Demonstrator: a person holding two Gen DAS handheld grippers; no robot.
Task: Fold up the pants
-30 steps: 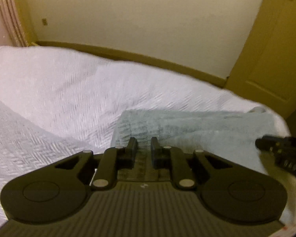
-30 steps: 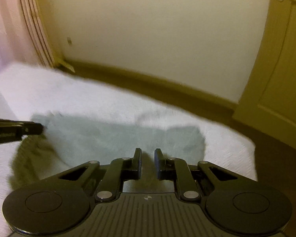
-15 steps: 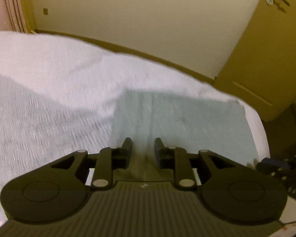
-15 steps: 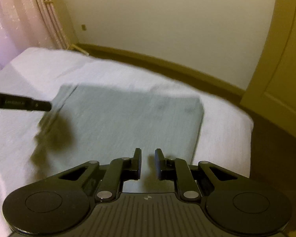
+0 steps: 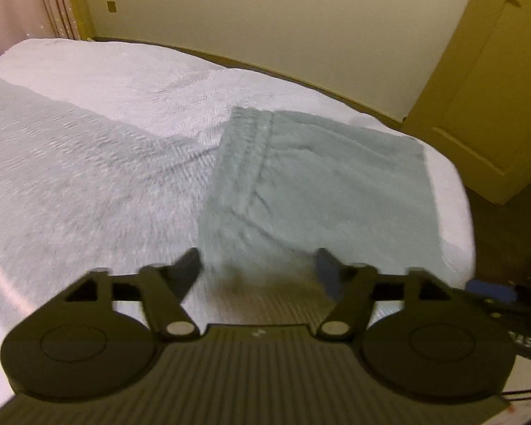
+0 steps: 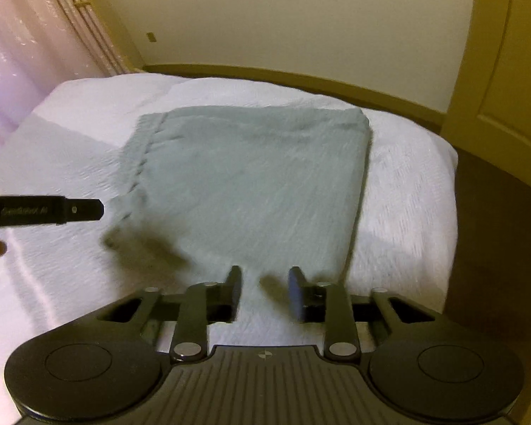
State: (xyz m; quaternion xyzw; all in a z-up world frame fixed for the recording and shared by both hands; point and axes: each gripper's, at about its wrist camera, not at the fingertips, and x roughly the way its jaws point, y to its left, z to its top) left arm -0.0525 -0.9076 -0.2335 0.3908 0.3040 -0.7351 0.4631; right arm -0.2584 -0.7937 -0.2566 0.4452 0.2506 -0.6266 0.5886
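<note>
Grey-green pants (image 5: 318, 180) lie folded into a flat rectangle on the white bed, near its far right corner; the right wrist view shows the same pants (image 6: 251, 184). My left gripper (image 5: 260, 265) hovers open over the pants' near left edge, nothing between its fingers. My right gripper (image 6: 265, 285) is open above the near edge of the fabric, holding nothing. The left gripper's dark fingers (image 6: 78, 209) reach in from the left in the right wrist view, beside the pants' left edge.
The white textured bedspread (image 5: 88, 163) stretches wide to the left of the pants. The bed's right edge (image 6: 446, 191) drops to dark floor. A cream wall, a yellow door (image 5: 495, 81) at right and a pink curtain (image 6: 21, 53) at left surround the bed.
Both grippers were shut on the fabric a second ago; both have now opened and released it. The pants have come down flat on the bed and both views look down on them more.
</note>
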